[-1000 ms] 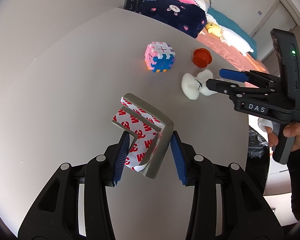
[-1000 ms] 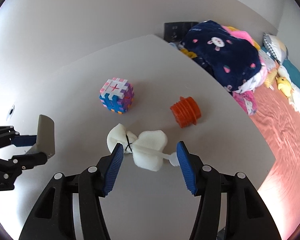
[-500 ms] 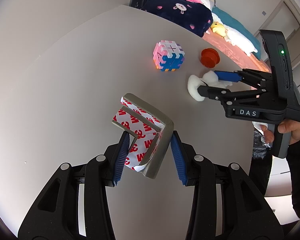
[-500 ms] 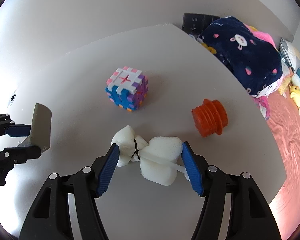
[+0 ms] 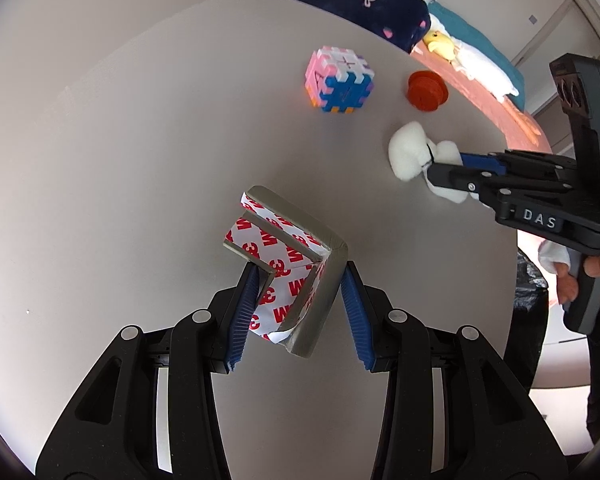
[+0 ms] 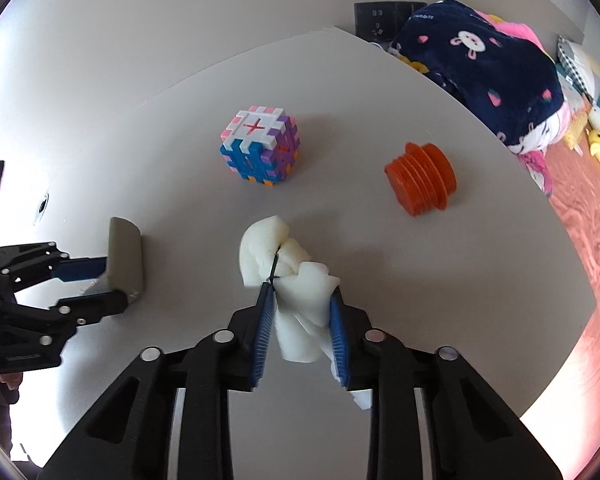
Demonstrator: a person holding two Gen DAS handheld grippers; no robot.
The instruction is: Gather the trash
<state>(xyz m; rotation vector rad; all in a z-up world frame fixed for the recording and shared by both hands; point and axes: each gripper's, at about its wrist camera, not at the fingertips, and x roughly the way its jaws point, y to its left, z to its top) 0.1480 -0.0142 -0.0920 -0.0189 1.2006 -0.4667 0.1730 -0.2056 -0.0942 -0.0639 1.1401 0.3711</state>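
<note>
Closing right tool (image 6: 300, 320) — white foam (image 6: 296, 276) between

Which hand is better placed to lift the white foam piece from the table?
Right. The right tool is closing with the white foam piece already between its pads. The left tool is occupied with the grey corner guard.

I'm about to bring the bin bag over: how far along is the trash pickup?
Nothing looks binned yet. In hand: the left gripper holds the grey corner guard with red-printed backing, and the right gripper's jaws are closing on the white foam wad, which sits squeezed between them. Left on the table: the colourful puzzle cube and orange threaded plug, possibly not trash.
</note>
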